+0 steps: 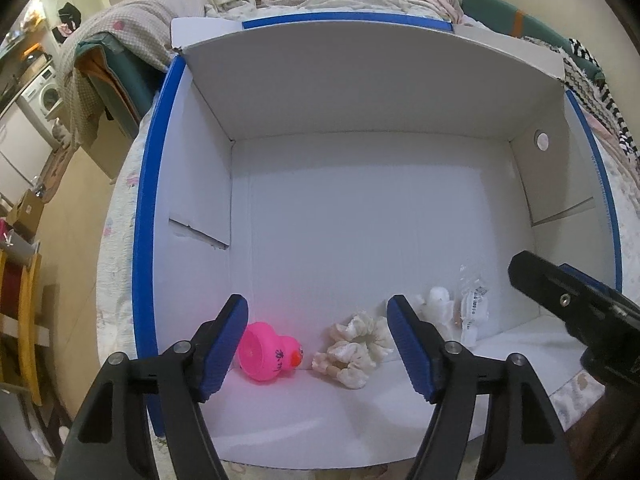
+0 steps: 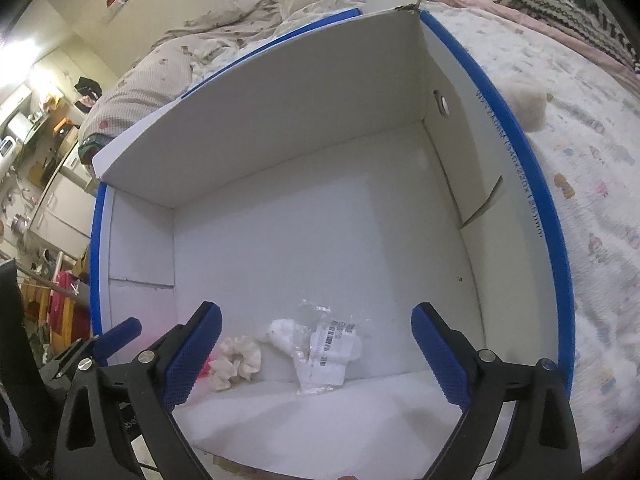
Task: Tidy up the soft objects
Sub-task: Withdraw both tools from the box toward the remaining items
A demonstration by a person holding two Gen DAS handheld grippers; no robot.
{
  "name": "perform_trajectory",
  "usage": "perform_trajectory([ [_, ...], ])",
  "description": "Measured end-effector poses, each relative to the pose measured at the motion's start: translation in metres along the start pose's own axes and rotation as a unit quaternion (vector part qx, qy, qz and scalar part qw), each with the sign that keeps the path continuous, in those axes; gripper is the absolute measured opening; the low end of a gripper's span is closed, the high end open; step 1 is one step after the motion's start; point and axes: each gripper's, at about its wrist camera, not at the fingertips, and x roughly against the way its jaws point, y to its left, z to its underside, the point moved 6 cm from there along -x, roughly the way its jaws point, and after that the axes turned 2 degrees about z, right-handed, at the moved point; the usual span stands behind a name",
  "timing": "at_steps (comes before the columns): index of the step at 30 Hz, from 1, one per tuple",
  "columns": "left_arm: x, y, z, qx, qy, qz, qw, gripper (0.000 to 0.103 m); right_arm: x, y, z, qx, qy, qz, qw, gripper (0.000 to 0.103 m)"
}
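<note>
- My left gripper (image 1: 316, 344): blue-padded jaws spread wide, empty, poised over the near edge of the white cardboard box with blue rim (image 1: 144, 216).
- My right gripper (image 2: 316, 354): jaws likewise wide apart, holding nothing, above the same box's near right part.
- Pink rubber duck (image 1: 269, 356): lying tilted on the box floor, near left.
- Cream fabric scrunchie (image 1: 354, 348): just right of the duck.
- White plush toy in clear plastic wrap (image 2: 316, 348): just right of the scrunchie, by the near wall.
- Box rests on a floral bedspread (image 2: 592, 184).
</note>
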Motion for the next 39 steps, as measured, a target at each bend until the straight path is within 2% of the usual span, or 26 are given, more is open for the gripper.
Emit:
perform_trajectory([
  [7,0.013,-0.001,0.003,-0.001,-0.012,0.009,0.9999,0.070,0.005,0.000,0.000,-0.004,-0.007,0.000,1.000,0.102],
  [12,0.026,0.008,0.006,0.020,-0.018,0.027,0.9993,0.069,0.014,0.001,0.001,-0.008,-0.016,-0.005,1.000,0.102],
  [19,0.051,0.026,0.010,0.029,-0.046,-0.004,0.9985,0.069,0.027,0.000,0.009,-0.010,-0.023,-0.001,1.000,0.102],
  [28,0.076,0.038,0.032,0.035,-0.054,0.006,0.9979,0.069,0.050,-0.001,0.029,0.002,-0.023,-0.003,1.000,0.102],
  [39,0.092,0.058,0.061,0.067,-0.053,0.010,0.9963,0.069,0.076,-0.005,0.059,-0.008,-0.035,-0.009,0.999,0.102],
])
